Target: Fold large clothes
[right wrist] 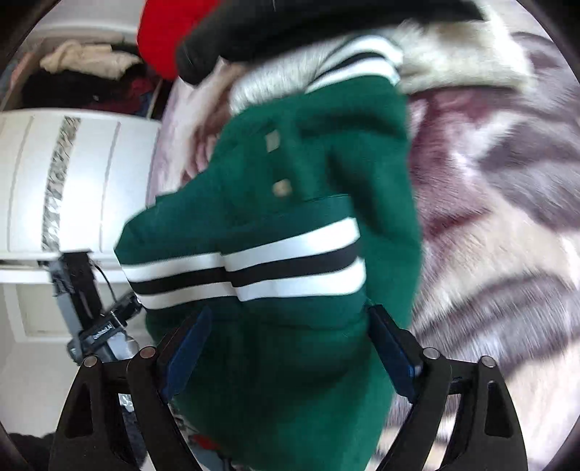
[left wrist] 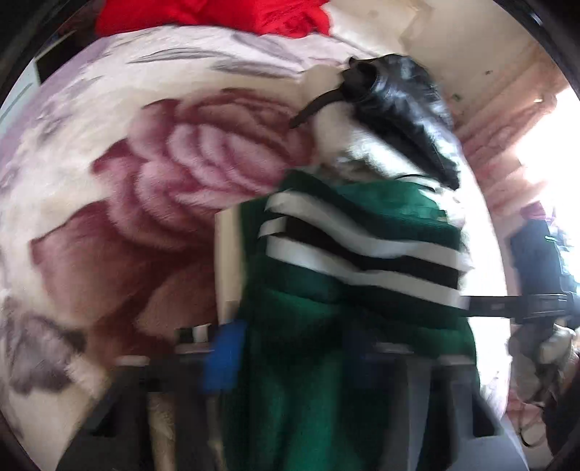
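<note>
Looking along the left gripper (left wrist: 286, 347), we see its fingers (left wrist: 223, 357) set fairly narrow with the green garment (left wrist: 326, 326) bunched between them; the blue pad on the left shows at the cloth's edge, while the other pad is buried under the fabric. The blur keeps us from telling whether the pads actually press on the cloth. A white part of the gripper stands upright just beside the garment's left edge.

In the right wrist view, the right gripper (right wrist: 290, 347) has its fingers (right wrist: 188, 347) spread wide. The green cloth fills the gap between the two blue pads, yet we cannot tell whether either pad bites on it or the cloth merely drapes through.

The garment is dark green with a band of white, black and white stripes running across it. From the right gripper its long axis runs away from the camera, up toward a second striped band near the top, where it meets a pale furry piece (right wrist: 453, 65). It lies over the bed, on a plush blanket (left wrist: 163, 174) printed with large rose-coloured flowers and grey leaves.

A red cloth (left wrist: 214, 16) sits at the far edge of the bed, and a black glossy item (left wrist: 402, 105) lies beyond the garment. A white cabinet (right wrist: 83, 181) stands beside the bed.
</note>
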A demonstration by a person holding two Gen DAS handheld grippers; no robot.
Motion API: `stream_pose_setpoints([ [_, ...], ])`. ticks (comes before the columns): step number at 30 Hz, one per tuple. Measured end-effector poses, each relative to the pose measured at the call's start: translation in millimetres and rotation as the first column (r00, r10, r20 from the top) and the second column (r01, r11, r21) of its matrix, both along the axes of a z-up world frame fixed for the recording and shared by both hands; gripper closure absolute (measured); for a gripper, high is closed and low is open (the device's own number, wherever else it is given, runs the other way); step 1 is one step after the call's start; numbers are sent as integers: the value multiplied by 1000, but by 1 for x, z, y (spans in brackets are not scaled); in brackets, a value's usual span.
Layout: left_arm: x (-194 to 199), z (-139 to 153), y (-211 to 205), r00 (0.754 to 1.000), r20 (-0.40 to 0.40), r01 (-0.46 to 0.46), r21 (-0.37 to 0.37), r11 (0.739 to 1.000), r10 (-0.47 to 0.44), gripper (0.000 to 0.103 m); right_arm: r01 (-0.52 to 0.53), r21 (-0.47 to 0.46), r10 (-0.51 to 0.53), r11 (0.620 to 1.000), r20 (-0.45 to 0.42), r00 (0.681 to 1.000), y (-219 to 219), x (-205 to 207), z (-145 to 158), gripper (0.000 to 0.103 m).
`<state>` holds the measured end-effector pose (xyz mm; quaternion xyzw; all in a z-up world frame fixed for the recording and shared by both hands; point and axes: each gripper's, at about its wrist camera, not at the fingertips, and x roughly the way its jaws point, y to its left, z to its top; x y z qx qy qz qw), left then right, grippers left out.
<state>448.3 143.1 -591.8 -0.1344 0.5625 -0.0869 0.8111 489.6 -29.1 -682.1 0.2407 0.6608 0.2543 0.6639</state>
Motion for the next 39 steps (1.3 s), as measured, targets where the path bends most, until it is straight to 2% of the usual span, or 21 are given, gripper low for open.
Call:
stream_pose_setpoints([
  [1, -2, 4, -1, 1000, 11, 7, 20, 1000, -7, 80, -18, -26, 18, 1000, 9, 1000, 6, 5, -5, 22],
  [2, -5, 7, -1, 1000, 23, 4, 25, 1000, -4, 83, -31, -60, 34, 998, 42, 999, 8, 7, -2, 40],
  [3, -8, 13, 1, 999, 32, -9, 15, 1000, 8, 86, -36, -66, 39, 997, 50, 998, 9, 4, 4, 73],
  [9, -11, 61, 10, 992, 88, -82, -87, 993, 90, 89, 93, 61, -98, 994, 87, 991, -25, -12, 54, 80],
  [11, 3, 73, 13, 989, 101, -99, -127, 987, 113, 89, 125, 90, -135, 988, 115, 984, -35, -12, 73, 81],
  [13, 28, 72, 16, 988, 80, -121, -147, 982, 133, 89, 154, 112, -168, 982, 136, 976, -42, -2, 86, 81],
  [15, 61, 53, 15, 990, 36, -131, -137, 982, 137, 89, 186, 101, -200, 977, 149, 968, -48, 17, 90, 81],
  [17, 97, 9, 13, 990, -60, -135, -117, 984, 129, 89, 216, 68, -224, 974, 140, 964, -50, 41, 80, 81],
  [20, 116, -48, 17, 973, -193, -156, -129, 979, 130, 87, 243, 3, -242, 970, 99, 965, -53, 70, 46, 81],
  [22, 114, -63, 24, 965, -221, -178, -175, 968, 138, 83, 219, -35, -217, 975, 60, 974, -40, 88, 22, 81],
  [24, 109, -64, 33, 959, -236, -212, -227, 950, 157, 76, 169, -44, -167, 985, 38, 985, -35, 92, 10, 78],
  [26, 98, -56, 41, 949, -252, -263, -305, 915, 189, 73, 149, -16, -149, 989, -7, 989, -43, 94, 10, 65],
  [27, 90, -49, 44, 945, -252, -287, -329, 900, 209, 66, 143, -7, -144, 990, -29, 989, -49, 93, 12, 44],
  [30, 67, -26, 47, 947, -196, -313, -383, 869, 255, 36, 138, 13, -138, 990, -27, 990, -71, 84, 11, 7],
  [32, 49, -6, 48, 944, -137, -330, -426, 842, 301, 36, 109, 52, -105, 993, -70, 992, -77, 76, -3, 6],
  [36, 8, 27, 53, 913, -38, -364, -524, 770, 405, 36, 66, 192, -29, 979, -190, 981, -65, 72, -55, 0],
  [39, -16, 39, 53, 881, -2, -401, -535, 744, 474, 36, 47, 292, 27, 955, -243, 970, -44, 82, -87, 0],
])
